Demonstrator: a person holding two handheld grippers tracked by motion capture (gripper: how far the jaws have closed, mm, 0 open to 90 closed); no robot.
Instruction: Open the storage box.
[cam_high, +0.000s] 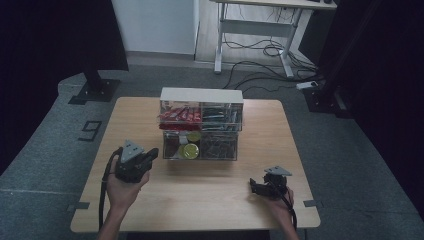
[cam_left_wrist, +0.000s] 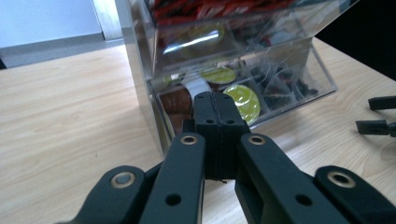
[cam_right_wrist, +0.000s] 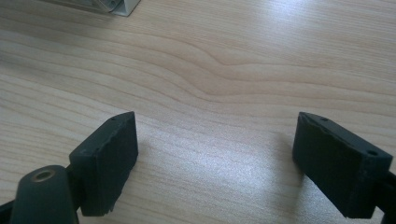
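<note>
Here the wooden table (cam_high: 200, 195) carries a clear plastic organizer (cam_high: 201, 125) with stacked compartments, set toward the far middle. Its lower left bin (cam_left_wrist: 196, 100) holds round coffee pods, among them a yellow-green one (cam_left_wrist: 243, 100). The left gripper (cam_left_wrist: 218, 105), jaws pressed together on nothing, points straight at that bin, just in front of its open mouth, so the pods lie directly ahead of it and slightly right. The right gripper (cam_right_wrist: 215, 158) rests well apart near the table's right front, jaws spread wide over bare wood; the left one is clearly nearer.
</note>
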